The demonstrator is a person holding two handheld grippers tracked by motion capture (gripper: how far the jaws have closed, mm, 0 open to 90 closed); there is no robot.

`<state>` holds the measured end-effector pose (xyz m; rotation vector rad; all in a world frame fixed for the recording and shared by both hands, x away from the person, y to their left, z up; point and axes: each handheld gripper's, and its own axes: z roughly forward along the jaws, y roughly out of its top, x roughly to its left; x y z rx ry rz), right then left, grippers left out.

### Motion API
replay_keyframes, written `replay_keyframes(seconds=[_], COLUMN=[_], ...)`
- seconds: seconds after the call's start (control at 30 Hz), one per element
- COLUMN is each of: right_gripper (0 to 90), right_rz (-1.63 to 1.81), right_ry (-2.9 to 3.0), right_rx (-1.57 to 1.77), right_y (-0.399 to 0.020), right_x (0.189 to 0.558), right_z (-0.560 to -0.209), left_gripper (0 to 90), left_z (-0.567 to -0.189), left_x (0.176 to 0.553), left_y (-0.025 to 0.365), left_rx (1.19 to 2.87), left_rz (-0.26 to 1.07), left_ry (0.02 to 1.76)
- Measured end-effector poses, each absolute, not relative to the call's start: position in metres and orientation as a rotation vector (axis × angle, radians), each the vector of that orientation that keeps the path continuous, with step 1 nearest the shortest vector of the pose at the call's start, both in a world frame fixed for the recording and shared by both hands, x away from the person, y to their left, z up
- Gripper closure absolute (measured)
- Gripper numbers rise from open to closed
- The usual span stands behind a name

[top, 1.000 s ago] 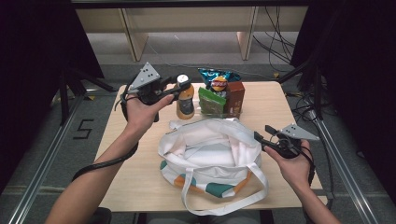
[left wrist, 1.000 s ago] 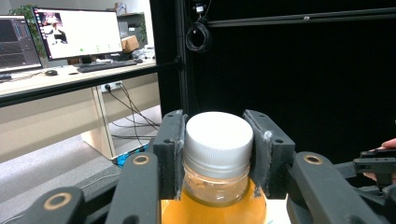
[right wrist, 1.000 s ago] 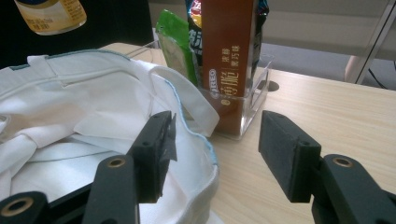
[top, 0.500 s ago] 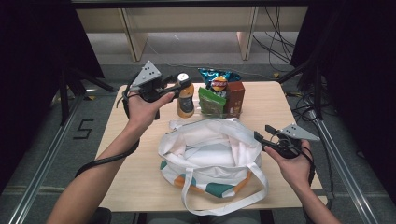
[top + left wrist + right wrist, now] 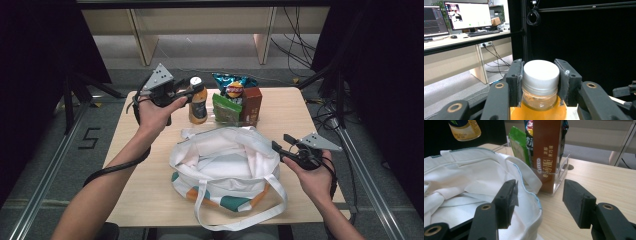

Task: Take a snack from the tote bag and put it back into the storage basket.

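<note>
The left claw point(image 5: 192, 91) is clamped on the neck and white cap of the orange juice bottle point(image 5: 198, 102); in the left gripper view both black pads press against the ribbed cap point(image 5: 541, 74), one on each side, with the orange liquid just below them. The landmark here is the white tote bag point(image 5: 225, 162), which lies open-mouthed at the middle of the wooden surface point(image 5: 140, 175), its handles trailing toward the person; the bottle stands upright beyond the bag's far left corner, near it but apart from it; in the right gripper view the bottle's base appears clear of the wood, though the high view cannot confirm that.

Just beyond the bag's far rim sits a clear plastic bin point(image 5: 560, 173) holding a brown cookie box point(image 5: 252, 104), a green packet point(image 5: 225, 107) and a blue chip bag point(image 5: 234, 84), all upright; the bin is close to the bag's rim, and whether they touch I cannot tell.

The right claw point(image 5: 278, 148) hovers at the bag's right edge; its jaws stand apart with nothing pinched; in the right gripper view one jaw sits over the bag's rim point(image 5: 534, 195) and the other over bare wood outside the bag.
</note>
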<state>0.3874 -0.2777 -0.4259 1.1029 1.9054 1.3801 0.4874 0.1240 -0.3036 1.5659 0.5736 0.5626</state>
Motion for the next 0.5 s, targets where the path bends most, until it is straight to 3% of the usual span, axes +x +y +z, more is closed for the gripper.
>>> replay_keyframes(seconds=[0.5], right_gripper=[44.9], right_rz=[1.392], right_ry=[1.899], right_rx=[1.098], right_y=[-0.278], right_x=[0.388], right_z=[-0.427], left_gripper=[59.0], left_z=[-0.307], left_x=[0.501], left_y=[0.124], left_rx=[1.572], left_rz=[0.567], left_ry=[0.592])
